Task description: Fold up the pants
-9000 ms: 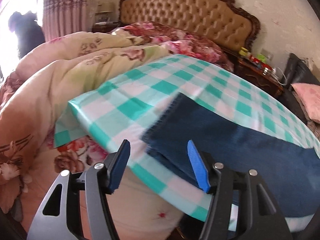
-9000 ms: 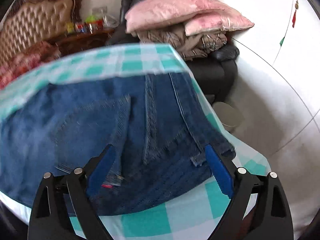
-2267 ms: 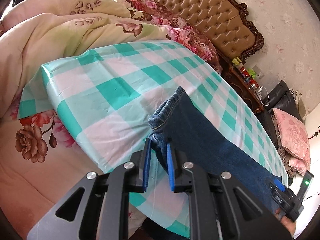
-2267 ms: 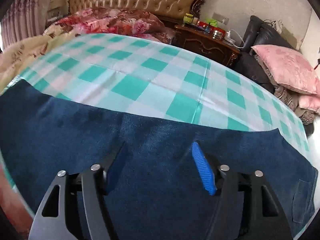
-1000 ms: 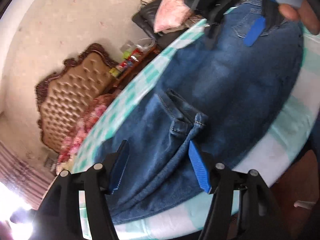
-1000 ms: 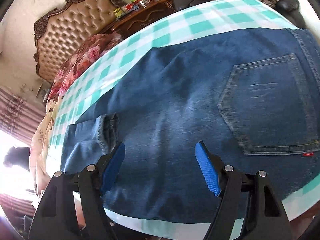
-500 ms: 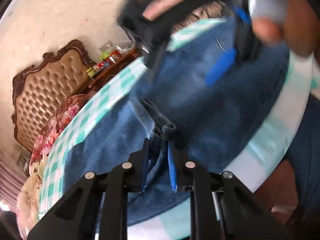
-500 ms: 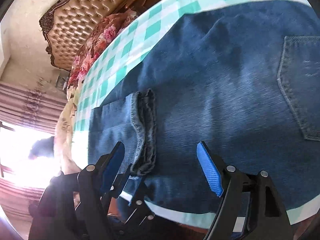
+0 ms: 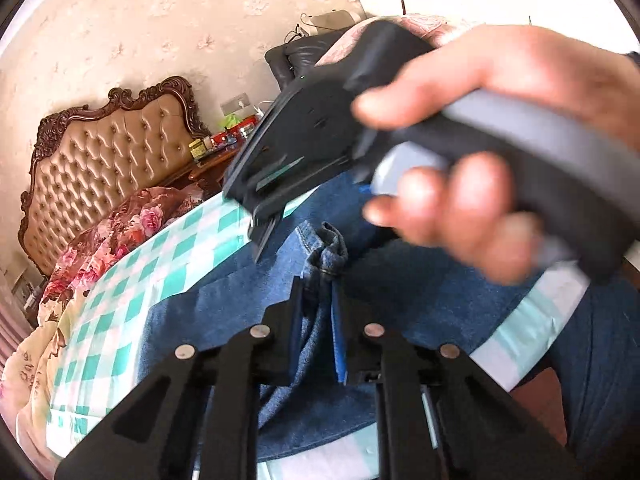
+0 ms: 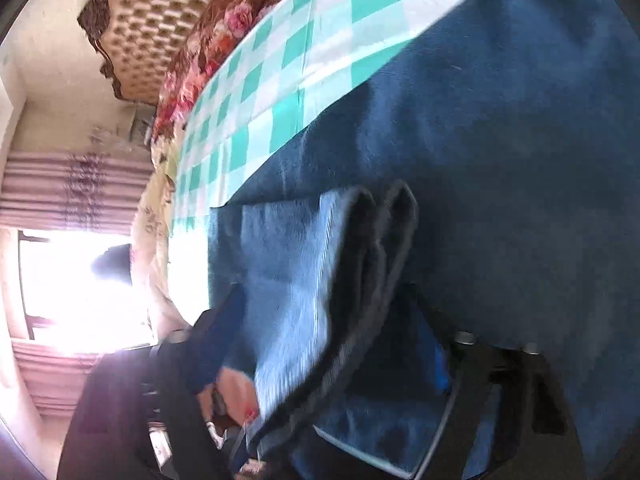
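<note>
Blue denim pants lie on a teal and white checked tablecloth, with the leg end folded over onto the body. My left gripper is shut on the bunched leg hems. The right gripper's black body and the hand holding it fill the upper right of the left wrist view. In the blurred right wrist view the pants fill the frame and the folded hems run between the right gripper's blue pads, which stand apart around them.
A bed with a tufted tan headboard and floral bedding stands behind the table. A cluttered nightstand and a black chair are further back. A bright window shows at the left.
My left gripper stays shut on the hems. The right gripper has swung close across the left view and moved down over the folded hems; its view is now tilted and blurred.
</note>
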`<state>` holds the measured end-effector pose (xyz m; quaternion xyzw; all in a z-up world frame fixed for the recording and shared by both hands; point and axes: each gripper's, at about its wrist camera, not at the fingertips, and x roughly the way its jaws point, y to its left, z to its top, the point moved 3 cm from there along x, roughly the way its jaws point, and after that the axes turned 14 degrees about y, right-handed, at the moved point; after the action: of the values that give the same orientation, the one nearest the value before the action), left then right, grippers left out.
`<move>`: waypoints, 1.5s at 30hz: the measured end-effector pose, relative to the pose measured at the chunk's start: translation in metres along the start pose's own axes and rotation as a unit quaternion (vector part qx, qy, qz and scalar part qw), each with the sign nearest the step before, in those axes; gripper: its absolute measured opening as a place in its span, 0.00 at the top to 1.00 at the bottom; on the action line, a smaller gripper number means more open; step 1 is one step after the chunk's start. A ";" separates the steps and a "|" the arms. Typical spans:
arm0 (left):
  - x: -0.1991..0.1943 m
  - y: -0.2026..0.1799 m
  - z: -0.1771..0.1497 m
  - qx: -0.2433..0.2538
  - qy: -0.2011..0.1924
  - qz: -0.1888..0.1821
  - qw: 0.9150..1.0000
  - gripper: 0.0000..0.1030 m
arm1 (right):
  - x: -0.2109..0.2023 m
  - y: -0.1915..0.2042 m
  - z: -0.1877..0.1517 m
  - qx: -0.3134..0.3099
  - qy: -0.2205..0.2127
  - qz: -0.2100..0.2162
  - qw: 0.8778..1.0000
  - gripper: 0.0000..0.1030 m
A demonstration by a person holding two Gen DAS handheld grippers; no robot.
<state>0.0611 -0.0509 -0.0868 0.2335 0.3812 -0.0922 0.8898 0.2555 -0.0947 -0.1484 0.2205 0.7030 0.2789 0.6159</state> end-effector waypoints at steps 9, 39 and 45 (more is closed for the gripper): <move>0.007 -0.034 0.012 0.013 -0.008 -0.044 0.999 0.89 | -0.034 -0.010 -0.002 -0.067 -0.046 -0.098 0.992 0.89; 0.038 -0.070 0.010 0.044 0.016 -0.051 0.998 0.87 | -0.045 -0.022 0.004 -0.073 -0.086 -0.146 0.983 0.88; 0.046 -0.079 0.007 0.050 0.028 -0.066 0.996 0.76 | -0.036 -0.033 0.007 -0.063 -0.087 -0.156 0.982 0.88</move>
<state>0.0705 -0.1226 -0.1424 0.2540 0.4151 -0.1634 0.8581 0.2688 -0.1424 -0.1445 0.0923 0.6535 0.2032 0.7233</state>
